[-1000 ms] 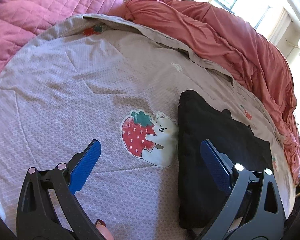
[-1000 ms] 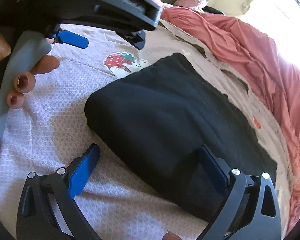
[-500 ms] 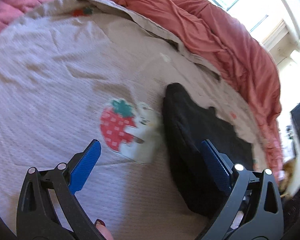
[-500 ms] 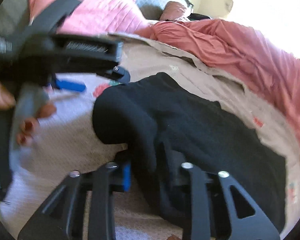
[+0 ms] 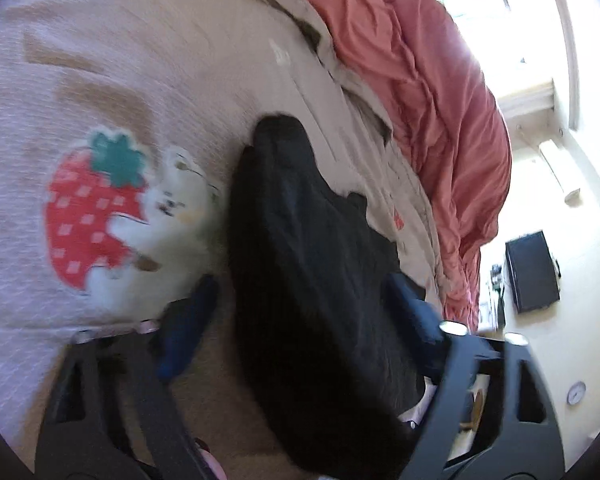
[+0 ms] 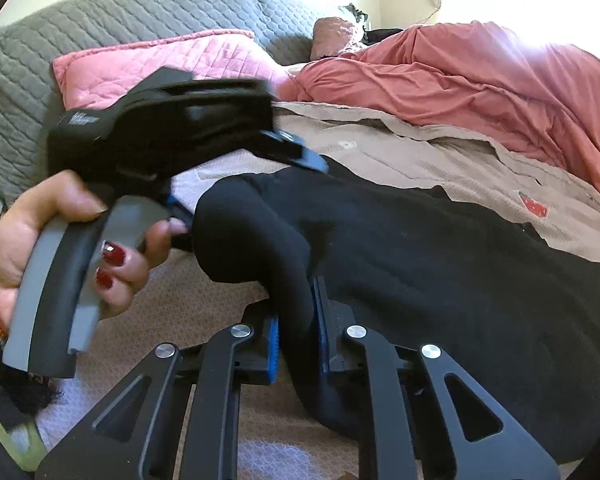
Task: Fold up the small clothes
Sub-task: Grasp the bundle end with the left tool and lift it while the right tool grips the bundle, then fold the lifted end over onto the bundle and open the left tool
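Note:
A folded black garment (image 5: pixel 320 288) lies on a beige bedspread (image 5: pixel 180 60). My left gripper (image 5: pixel 300 316) is open, its blue fingers on either side of the garment's thick folded edge. In the right wrist view my right gripper (image 6: pixel 296 340) is shut on the black garment (image 6: pixel 440 272), pinching a raised fold of its near edge between the blue pads. The left gripper (image 6: pixel 252 184), held by a hand with red nails, reaches around the garment's far corner.
A strawberry-and-bear patch (image 5: pixel 112 216) marks the bedspread left of the garment. A rumpled salmon duvet (image 5: pixel 440 100) lies along the far side. A pink quilted pillow (image 6: pixel 160 64) and a grey headboard (image 6: pixel 100 16) are behind.
My right gripper closed on the garment's near edge and lifted a fold. My left gripper moved right and forward until its fingers straddle the garment's edge.

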Demonstrator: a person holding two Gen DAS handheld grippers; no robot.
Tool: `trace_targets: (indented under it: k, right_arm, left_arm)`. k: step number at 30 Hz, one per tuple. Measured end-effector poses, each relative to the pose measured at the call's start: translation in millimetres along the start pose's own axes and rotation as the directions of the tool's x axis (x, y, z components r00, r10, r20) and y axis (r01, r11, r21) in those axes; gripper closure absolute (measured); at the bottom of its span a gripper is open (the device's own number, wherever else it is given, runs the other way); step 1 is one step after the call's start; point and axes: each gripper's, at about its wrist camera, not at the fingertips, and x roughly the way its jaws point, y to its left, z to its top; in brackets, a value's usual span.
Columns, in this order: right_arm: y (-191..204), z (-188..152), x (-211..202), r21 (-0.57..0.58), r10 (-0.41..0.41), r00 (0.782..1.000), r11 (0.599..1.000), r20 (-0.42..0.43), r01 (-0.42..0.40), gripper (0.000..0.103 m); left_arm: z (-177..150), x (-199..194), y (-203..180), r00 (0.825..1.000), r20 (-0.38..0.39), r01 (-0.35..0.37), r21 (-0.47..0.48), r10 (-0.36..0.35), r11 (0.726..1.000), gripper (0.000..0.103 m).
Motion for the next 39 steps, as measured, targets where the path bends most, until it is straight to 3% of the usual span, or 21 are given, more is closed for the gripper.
trace_targets:
  k: [2, 4, 6, 9, 18, 29, 39]
  right_arm:
    - [2, -1, 1, -0.005, -0.005, 1.000, 1.000, -0.004, 0.005, 0.090]
    - [4, -1, 1, -0.015, -0.016, 1.000, 1.000, -0.005, 0.016, 0.090]
    - [6, -1, 2, -0.023, -0.026, 1.000, 0.999, -0.003, 0.026, 0.090]
    - [10, -1, -3, -0.030, -0.045, 0.999, 0.999, 0.016, 0.045, 0.090]
    - [-14, -3, -40, 0.114, -0.040, 0.994, 0.993, 0.102, 0.029, 0.095]
    - [-87, -11, -107, 0.304, -0.080, 0.974, 0.953, 0.211, 0.012, 0.096]
    - [-151, -47, -159, 0.429, -0.147, 0.958, 0.903, 0.245, 0.028, 0.096]
  left_arm:
    - [-2, 7, -5, 1.000, -0.012, -0.027, 0.042, 0.028, 0.999, 0.046]
    - [-3, 9, -6, 0.999, -0.009, -0.049, 0.072, 0.050, 0.996, 0.058]
    - [-4, 8, -6, 0.999, 0.015, -0.052, 0.084, 0.051, 0.995, 0.079]
    - [-9, 0, -18, 0.998, 0.049, -0.056, 0.138, 0.050, 0.989, 0.085]
    - [-33, -15, -71, 0.991, 0.124, -0.077, 0.214, 0.051, 0.974, 0.088]
    - [-57, 19, -178, 0.989, 0.094, -0.143, 0.333, 0.119, 0.932, 0.088]
    - [-92, 78, -247, 0.989, 0.015, -0.140, 0.413, 0.147, 0.900, 0.088]
